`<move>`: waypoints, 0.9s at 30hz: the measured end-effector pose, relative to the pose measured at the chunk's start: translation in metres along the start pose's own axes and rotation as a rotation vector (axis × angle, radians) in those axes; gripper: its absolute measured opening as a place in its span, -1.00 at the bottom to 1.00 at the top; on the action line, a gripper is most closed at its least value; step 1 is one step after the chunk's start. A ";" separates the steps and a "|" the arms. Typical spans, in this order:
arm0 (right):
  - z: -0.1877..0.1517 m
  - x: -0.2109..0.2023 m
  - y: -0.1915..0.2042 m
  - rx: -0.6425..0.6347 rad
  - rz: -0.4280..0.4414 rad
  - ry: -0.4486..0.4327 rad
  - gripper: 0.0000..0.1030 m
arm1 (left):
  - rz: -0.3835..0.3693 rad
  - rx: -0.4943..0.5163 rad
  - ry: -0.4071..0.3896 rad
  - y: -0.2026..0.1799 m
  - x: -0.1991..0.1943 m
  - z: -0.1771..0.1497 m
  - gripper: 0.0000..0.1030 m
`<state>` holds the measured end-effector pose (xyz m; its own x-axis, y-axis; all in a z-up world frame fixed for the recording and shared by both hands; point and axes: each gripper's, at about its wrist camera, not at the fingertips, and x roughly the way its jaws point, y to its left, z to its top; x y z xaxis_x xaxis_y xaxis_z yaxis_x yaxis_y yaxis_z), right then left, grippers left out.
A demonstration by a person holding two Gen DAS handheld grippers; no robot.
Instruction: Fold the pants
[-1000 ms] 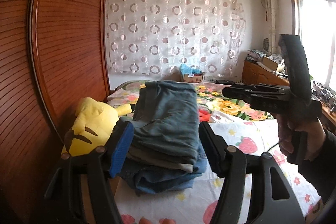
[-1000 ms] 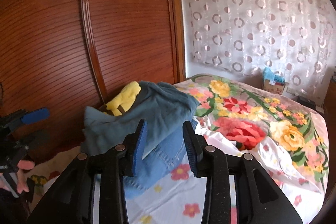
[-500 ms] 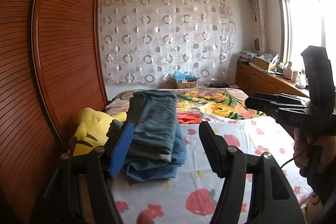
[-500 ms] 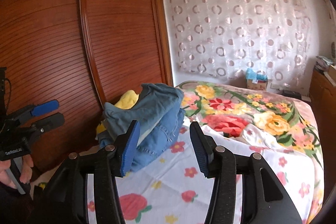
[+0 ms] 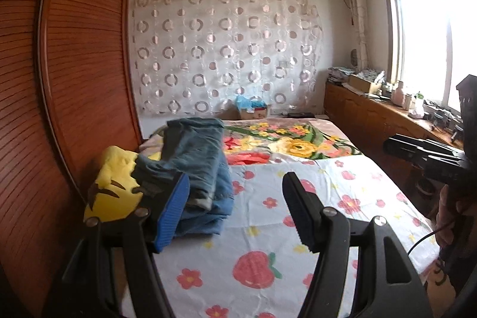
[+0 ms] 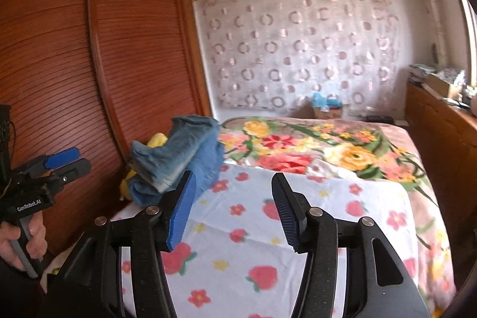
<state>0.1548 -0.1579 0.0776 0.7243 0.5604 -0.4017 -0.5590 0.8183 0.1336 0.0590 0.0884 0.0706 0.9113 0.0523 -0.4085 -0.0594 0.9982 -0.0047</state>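
Retreat of both claws from the pants was the change over the last second. Pants (image 5: 196, 166), folded into a denim stack, lay at the bed's left edge, partly over a yellow plush toy (image 5: 114, 187) against the wooden wardrobe (image 5: 74, 79). Stack had shrunk in both wrist views compared with a second before; neither claw touched it. Left claw (image 5: 235, 210) stood with its jaws apart, same gap as before, nothing between them. Right claw (image 6: 232, 207) had just been opening its jaws; they stood apart and empty above the strawberry-print sheet (image 6: 298, 228).

Judgement: fold looked finished and the stack released; task at or near its end.

Surroundings, left to right: wardrobe tight beside the stack, leaving little room on that side; flowered blanket (image 5: 298, 145) over the bed's far end; small box (image 5: 253, 111) under the circle-pattern curtain (image 5: 226, 55); cluttered sideboard (image 5: 372, 109) beneath the window. Nothing lay between the claws and the stack.
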 end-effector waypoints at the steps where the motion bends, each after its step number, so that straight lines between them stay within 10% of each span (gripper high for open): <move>1: -0.003 -0.005 -0.003 0.005 -0.012 0.000 0.06 | -0.007 -0.001 0.004 -0.002 0.000 -0.001 0.26; 27: -0.040 -0.119 -0.012 0.030 -0.272 -0.059 0.67 | -0.083 0.009 0.003 -0.061 -0.034 -0.006 0.26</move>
<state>0.0590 -0.2394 0.0877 0.8687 0.3254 -0.3734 -0.3294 0.9426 0.0550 0.0299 0.0259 0.0795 0.9115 -0.0311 -0.4101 0.0203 0.9993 -0.0306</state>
